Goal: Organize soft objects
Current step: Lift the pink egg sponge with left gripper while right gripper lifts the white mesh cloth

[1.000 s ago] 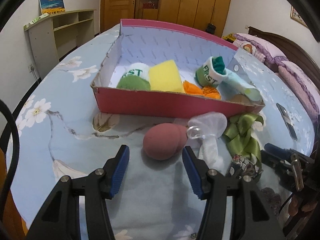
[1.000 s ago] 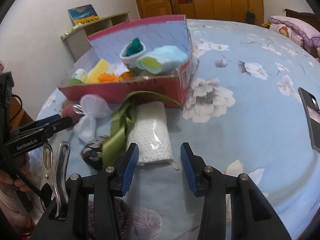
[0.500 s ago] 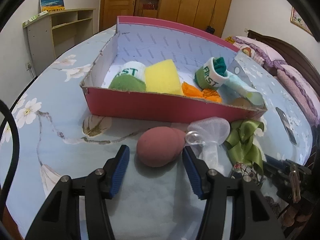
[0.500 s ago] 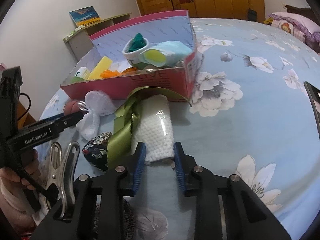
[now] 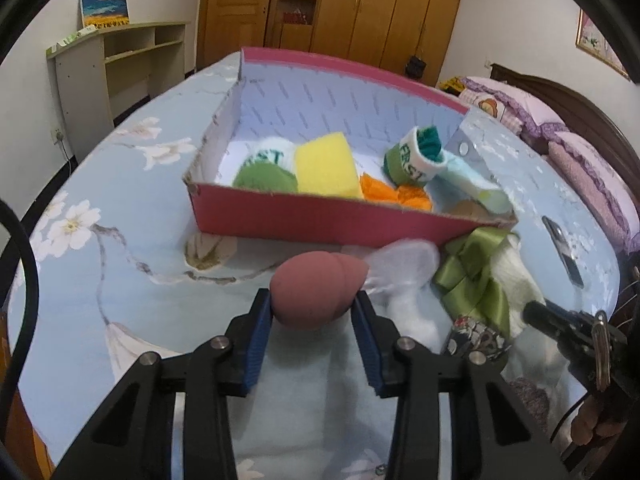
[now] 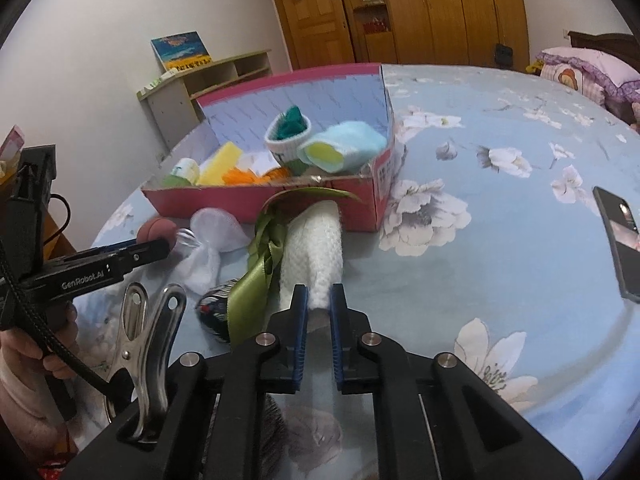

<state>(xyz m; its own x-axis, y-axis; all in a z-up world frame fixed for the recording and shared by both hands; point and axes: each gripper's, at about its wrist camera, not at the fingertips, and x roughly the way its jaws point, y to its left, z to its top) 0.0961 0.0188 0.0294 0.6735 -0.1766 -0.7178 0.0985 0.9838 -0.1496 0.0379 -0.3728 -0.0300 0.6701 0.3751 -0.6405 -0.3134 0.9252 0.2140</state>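
Both grippers have closed since the earlier frames: left gripper (image 5: pixel 313 314) clamps the maroon sponge (image 5: pixel 316 294), right gripper (image 6: pixel 319 309) pinches the white cloth (image 6: pixel 316 256), ready for transfer into the pink box (image 5: pixel 328 222).

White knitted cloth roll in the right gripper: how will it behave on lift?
The white knitted cloth roll is pinched at its near end only as the right gripper closes, so the far end will probably droop. Looks light. The green satin ribbon beside it may drag along.
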